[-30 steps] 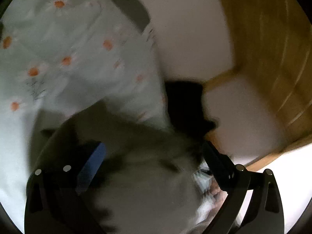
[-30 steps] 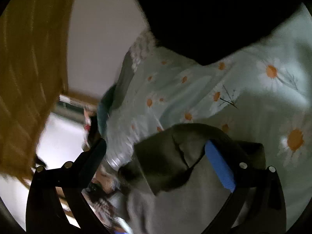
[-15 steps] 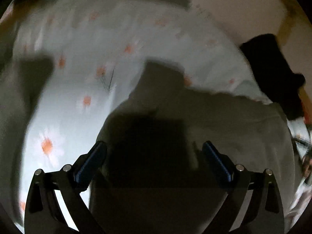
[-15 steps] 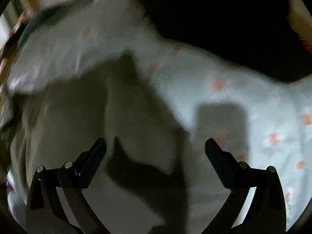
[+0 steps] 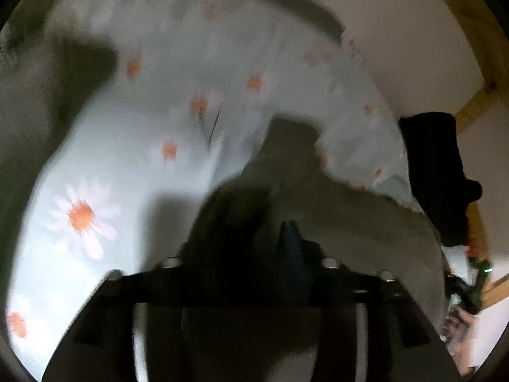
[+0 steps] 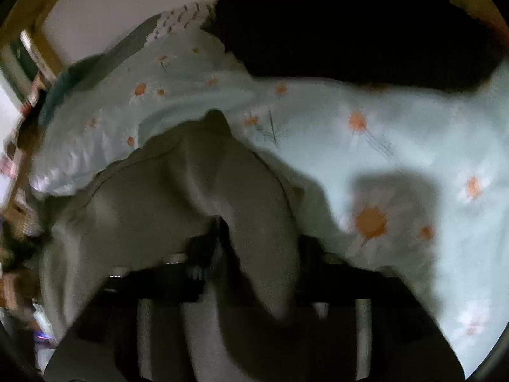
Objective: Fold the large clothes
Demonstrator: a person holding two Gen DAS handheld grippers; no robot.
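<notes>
A grey-olive garment [image 5: 343, 210] lies on a pale daisy-print bed sheet [image 5: 133, 146]. My left gripper [image 5: 288, 235] is shut, its fingers together over the garment's dark folded edge; the cloth seems pinched between them. In the right wrist view the same garment [image 6: 178, 197] bunches up, and a fold of it drapes over my right gripper [image 6: 254, 254], which is shut on the cloth. Its fingertips are hidden under the fabric.
A black cloth [image 5: 439, 172] lies at the bed's right edge, and shows large at the top of the right wrist view [image 6: 350, 22]. A white wall [image 5: 397, 25] and wooden frame [image 5: 474, 105] lie beyond. Clutter [image 6: 19, 165] sits left of the bed.
Both grippers were open half a second ago over the garment; now both have closed on its cloth. The views have shifted little since then.
</notes>
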